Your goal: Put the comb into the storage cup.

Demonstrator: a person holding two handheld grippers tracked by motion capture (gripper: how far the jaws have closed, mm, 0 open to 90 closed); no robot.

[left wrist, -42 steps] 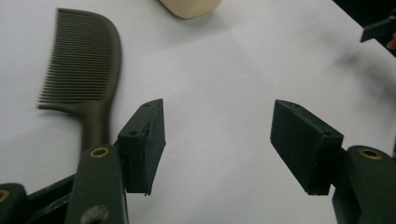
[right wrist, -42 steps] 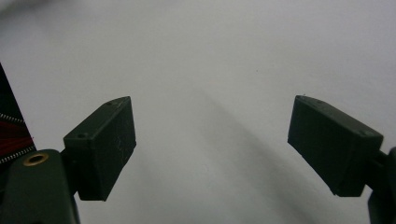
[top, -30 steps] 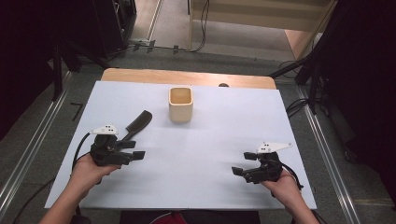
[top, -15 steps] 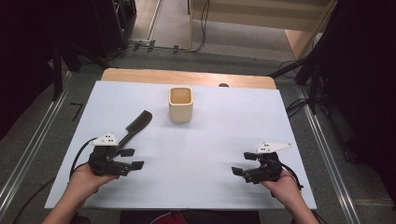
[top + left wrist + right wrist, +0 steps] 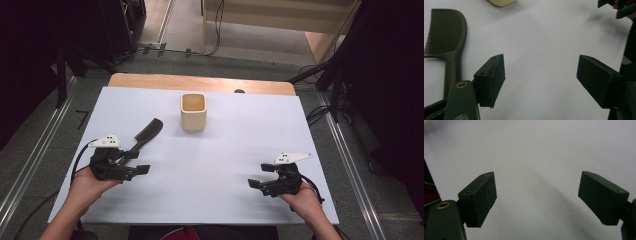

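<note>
- Left gripper [image 5: 136, 162] rests low on the white table cover [image 5: 225, 160], near the person's left edge; its jaws have just been opening and stand wide apart, with nothing between them — bare cover shows in the gap in the left gripper view [image 5: 540, 82].
- Dark comb [image 5: 146, 135] lies flat on the cover just beside the left gripper, on its far side. It runs diagonally, toothed end pointing away towards the cup. In the left gripper view the comb [image 5: 447, 47] lies outside one jaw, handle alongside it; whether they touch cannot be told.
- Right gripper [image 5: 260, 177] sits on the cover at the person's right, well apart from the comb. Jaws wide apart and holding nothing — plain cover between them in the right gripper view [image 5: 537, 200].
- Square beige cup [image 5: 193, 111] stands upright at the centre of the far half of the cover, mouth up, clear of both grippers.
</note>
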